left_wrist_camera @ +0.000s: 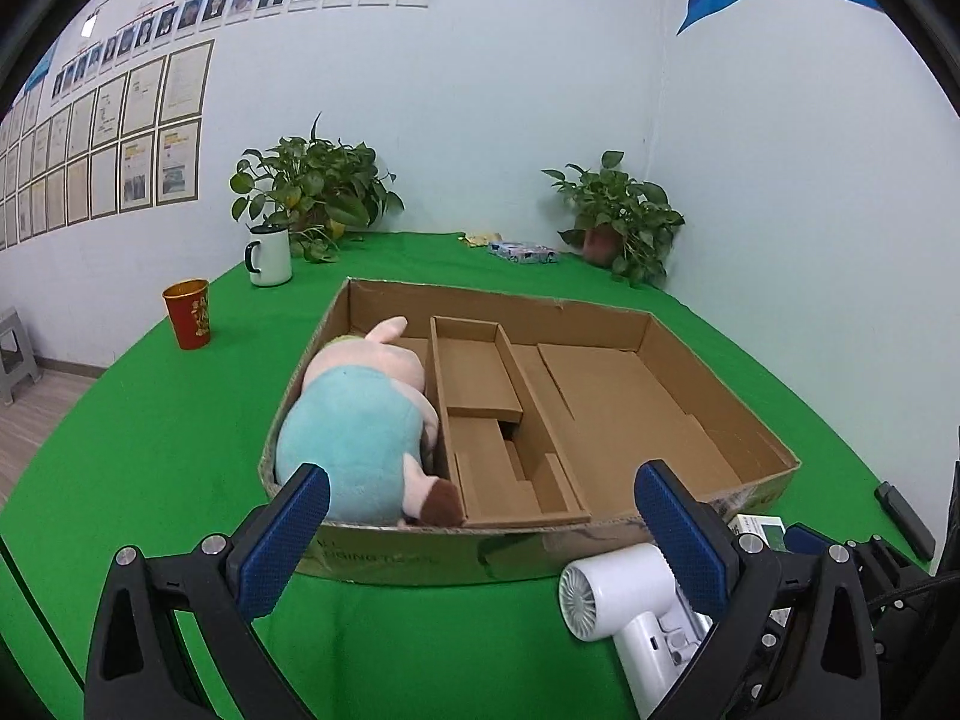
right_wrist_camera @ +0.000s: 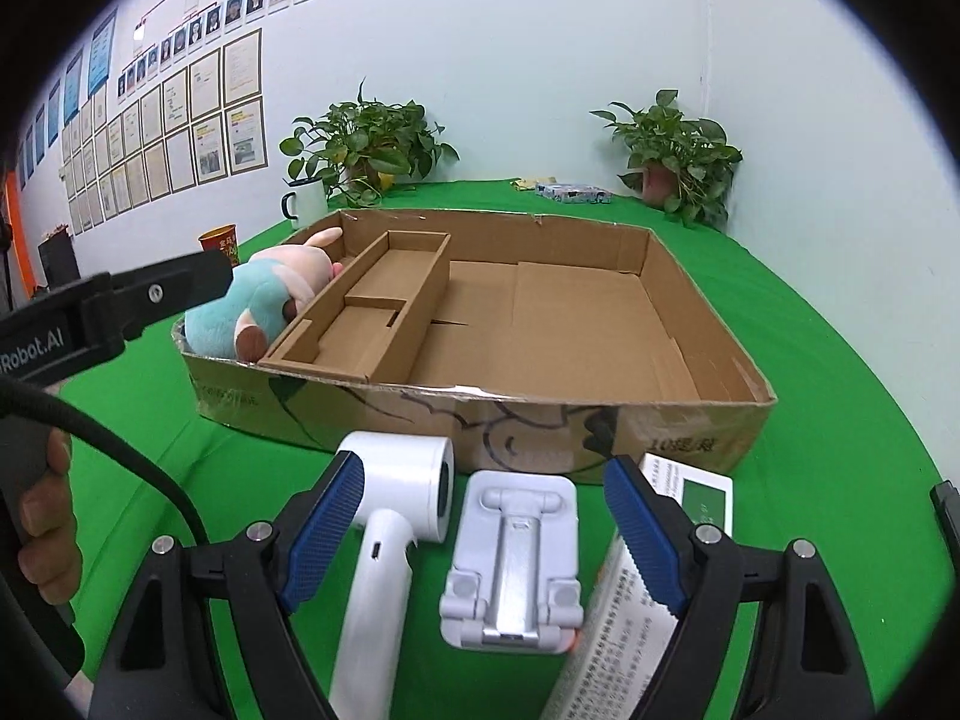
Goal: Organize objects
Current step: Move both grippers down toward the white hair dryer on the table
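The cardboard box (left_wrist_camera: 600, 324) serves as the collection point on the green tabletop (left_wrist_camera: 150, 450); the plush toy (left_wrist_camera: 360, 420) already lies in its leftmost compartment. Both the left claw (left_wrist_camera: 480, 540) and the right claw (right_wrist_camera: 486, 534) stand wide, holding nothing. Only the right wrist view shows the phone stand (right_wrist_camera: 510, 558) beside the white hair dryer (right_wrist_camera: 390, 516), in front of the box.

The left tongs (left_wrist_camera: 480, 531) have black plastic arms with round silver screws, and each tip wears a bumpy blue pad (left_wrist_camera: 287, 546). The right tongs (right_wrist_camera: 485, 528) look the same. Seen from the right wrist, the other tool's black body (right_wrist_camera: 42, 336) shows white letters, with a thick black cable (right_wrist_camera: 120, 456) curving under it.
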`<action>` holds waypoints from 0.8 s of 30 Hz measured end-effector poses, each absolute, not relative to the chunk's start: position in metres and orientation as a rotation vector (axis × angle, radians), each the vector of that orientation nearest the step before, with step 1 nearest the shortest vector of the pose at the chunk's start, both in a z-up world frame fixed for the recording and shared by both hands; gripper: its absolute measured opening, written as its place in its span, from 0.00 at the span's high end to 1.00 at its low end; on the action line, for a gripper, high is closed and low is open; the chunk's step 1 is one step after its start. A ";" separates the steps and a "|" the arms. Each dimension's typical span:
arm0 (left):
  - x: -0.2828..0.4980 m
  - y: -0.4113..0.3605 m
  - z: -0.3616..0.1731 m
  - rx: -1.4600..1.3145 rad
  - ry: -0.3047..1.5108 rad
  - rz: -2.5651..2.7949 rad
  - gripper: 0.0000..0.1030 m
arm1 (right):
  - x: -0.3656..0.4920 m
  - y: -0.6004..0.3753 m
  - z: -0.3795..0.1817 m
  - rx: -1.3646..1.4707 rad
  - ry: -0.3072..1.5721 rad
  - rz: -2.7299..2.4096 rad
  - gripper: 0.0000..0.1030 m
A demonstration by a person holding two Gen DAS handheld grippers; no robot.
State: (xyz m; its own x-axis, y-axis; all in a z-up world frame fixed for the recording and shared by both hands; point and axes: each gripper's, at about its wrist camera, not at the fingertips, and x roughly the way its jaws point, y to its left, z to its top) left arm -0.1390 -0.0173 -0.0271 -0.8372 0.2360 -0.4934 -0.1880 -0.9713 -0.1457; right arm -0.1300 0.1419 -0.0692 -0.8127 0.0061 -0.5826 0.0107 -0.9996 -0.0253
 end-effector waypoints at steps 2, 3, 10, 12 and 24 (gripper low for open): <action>-0.135 -0.012 -0.030 -0.776 -0.128 2.815 0.01 | -0.127 0.145 -0.069 0.953 0.044 -2.992 0.20; -0.135 -0.011 -0.031 -0.777 -0.126 2.813 0.01 | -0.126 0.146 -0.070 0.951 0.046 -2.994 0.21; -0.136 -0.001 -0.037 -0.811 -0.122 2.732 0.81 | -0.121 0.149 -0.071 0.951 0.068 -3.033 0.77; -0.140 0.004 -0.043 -0.873 -0.110 2.692 0.93 | -0.121 0.150 -0.070 0.948 0.055 -3.030 0.77; -0.154 0.002 -0.070 -1.055 -0.184 2.571 0.01 | -0.121 0.151 -0.079 0.968 0.033 -2.974 0.09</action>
